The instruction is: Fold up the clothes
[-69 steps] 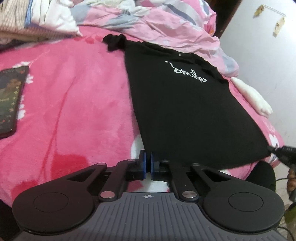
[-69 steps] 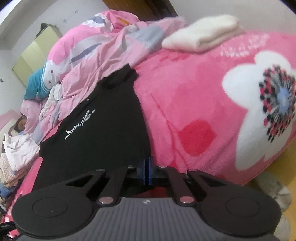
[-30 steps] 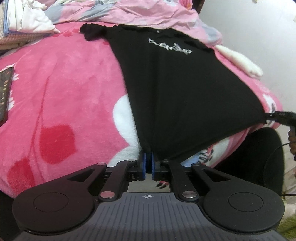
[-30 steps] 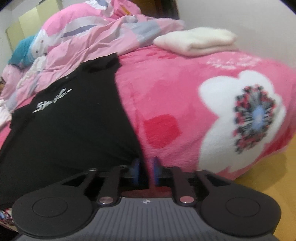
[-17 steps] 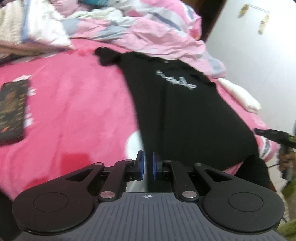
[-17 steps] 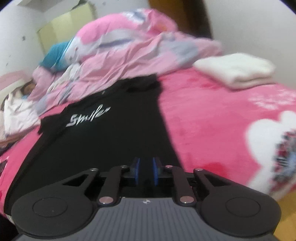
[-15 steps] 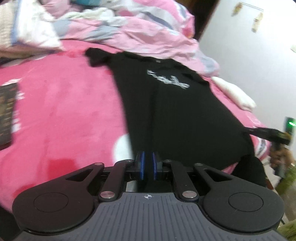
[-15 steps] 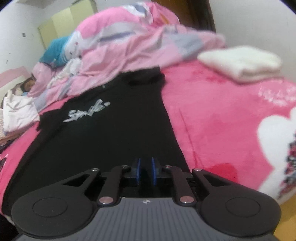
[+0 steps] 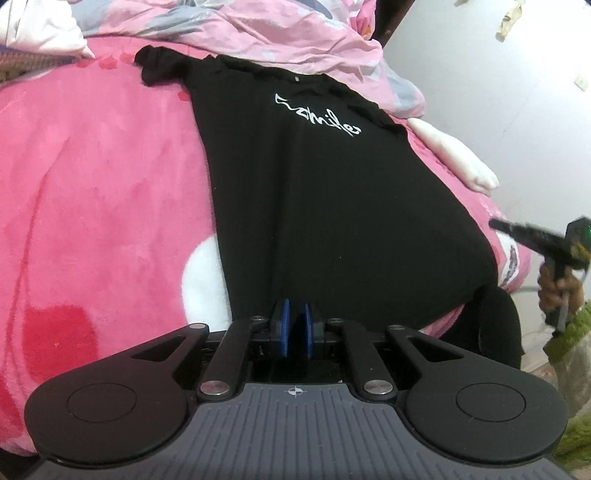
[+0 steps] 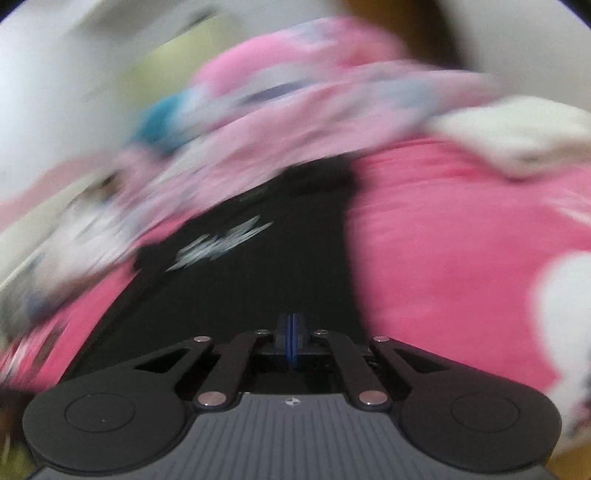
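Observation:
A black T-shirt with white script lies face up on the pink blanket, collar far, hem near. My left gripper is at the hem's near left part, shut on the black fabric between its blue pads. In the left wrist view my right gripper hangs off the bed's right edge, apart from the hem's right corner. The right wrist view is blurred. There my right gripper is closing, its pads together with nothing between them, and the T-shirt lies beyond.
A crumpled pink duvet is heaped behind the collar. A folded white towel lies at the right of the bed. A hand holds the right gripper over a green rug. A dark round object sits below the bed edge.
The right gripper let go of the hem's right corner, shut and drew away to the right. The taut hem has sagged onto the bed. The right view swung and blurred.

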The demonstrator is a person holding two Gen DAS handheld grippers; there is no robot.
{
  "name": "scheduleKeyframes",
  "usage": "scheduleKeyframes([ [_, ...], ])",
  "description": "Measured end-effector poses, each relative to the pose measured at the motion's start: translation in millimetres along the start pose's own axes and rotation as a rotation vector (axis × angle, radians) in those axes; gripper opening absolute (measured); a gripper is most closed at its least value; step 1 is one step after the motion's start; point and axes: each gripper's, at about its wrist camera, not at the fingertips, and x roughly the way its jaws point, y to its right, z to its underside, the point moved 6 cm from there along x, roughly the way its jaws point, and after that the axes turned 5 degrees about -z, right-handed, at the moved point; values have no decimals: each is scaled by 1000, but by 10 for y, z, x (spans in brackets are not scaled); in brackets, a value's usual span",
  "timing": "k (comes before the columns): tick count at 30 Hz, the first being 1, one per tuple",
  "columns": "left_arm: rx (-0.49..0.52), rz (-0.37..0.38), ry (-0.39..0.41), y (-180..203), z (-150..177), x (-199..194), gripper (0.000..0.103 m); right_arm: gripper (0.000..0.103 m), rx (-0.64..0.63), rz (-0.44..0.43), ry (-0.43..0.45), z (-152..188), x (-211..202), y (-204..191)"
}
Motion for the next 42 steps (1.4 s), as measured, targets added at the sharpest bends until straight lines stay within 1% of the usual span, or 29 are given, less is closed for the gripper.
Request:
scheduleKeyframes([
  [2, 0, 3, -3, 1, -8, 10, 8, 0, -55, -75, -118, 116, 114, -117],
  [3, 1, 2, -4, 3, -6, 12, 8, 0, -57, -76, -150, 152, 175, -92],
  [5, 4, 1, -6, 8, -2, 15, 8, 0, -52, -46, -189, 202, 287, 3],
  [6, 3, 2, -6, 8, 3, 16, 8, 0, -27, -40, -175, 178, 304, 78],
  [9, 0, 5, -8, 4, -3, 15, 8, 0, 88, 9, -69, 74, 135, 291],
  [10, 0, 6, -9, 4, -5, 14, 8, 0, 98, -5, -49, 63, 83, 294],
  [12, 0, 7, -10, 3, -4, 12, 8, 0, 51, -105, -81, 94, 67, 103],
  [14, -2, 8, -9, 2, -4, 12, 8, 0, -27, -179, -153, 212, 135, -117],
  [15, -4, 9, -9, 2, -4, 11, 8, 0, -34, -171, -164, 241, 167, -108],
  [17, -10, 11, -8, -1, -2, 10, 8, 0, -17, -119, -159, 265, 224, 17],
  [18, -11, 13, -9, -2, -4, 10, 8, 0, 33, -96, -124, 221, 220, 161],
  [20, -10, 15, -10, -3, -7, 11, 8, 0, 168, -51, -20, 82, 137, 492],
  [22, -9, 17, -12, -4, -10, 11, 8, 0, 253, -29, 51, -6, 27, 691],
  [23, -9, 17, -13, -4, -11, 10, 8, 0, 246, -45, 51, -24, 31, 663],
  [25, -12, 17, -12, -3, -10, 9, 8, 0, 180, -89, 10, -23, 110, 496],
  [27, -21, 19, -11, -10, -8, 8, 8, 0, 118, -77, -53, 4, 289, 454],
  [28, -25, 21, -10, -14, -8, 8, 8, 0, 111, -51, -66, 8, 385, 492],
  [29, -28, 23, -10, -18, -7, 8, 8, 0, 132, -25, -50, -34, 444, 572],
  [30, -31, 25, -11, -22, -7, 9, 8, 0, 163, -3, -25, -98, 484, 669],
  [31, -33, 28, -12, -26, -7, 10, 8, 0, 187, 50, 10, -176, 523, 752],
  [32, -33, 31, -14, -30, -8, 11, 8, 0, 209, 129, 48, -261, 528, 864],
  [33, -32, 33, -15, -35, -10, 13, 8, 0, 227, 163, 68, -324, 514, 932],
  [34, -31, 36, -17, -39, -12, 15, 8, 0, 242, 174, 81, -375, 500, 972],
  [36, -32, 41, -18, -49, -11, 13, 9, 0, 197, 136, 68, -443, 510, 839],
  [37, -33, 43, -18, -54, -9, 13, 9, 0, 164, 100, 52, -461, 549, 732],
  [39, -35, 47, -18, -65, -7, 14, 9, 0, 101, 35, -11, -470, 708, 537],
  [40, -36, 49, -18, -70, -5, 14, 9, 0, 81, 25, -38, -458, 770, 494],
  [41, -37, 50, -19, -72, -5, 13, 9, 0, 84, 54, -60, -451, 852, 534],
  [42, -37, 52, -19, -73, -4, 10, 9, 0, 130, 85, -50, -480, 892, 637],
])
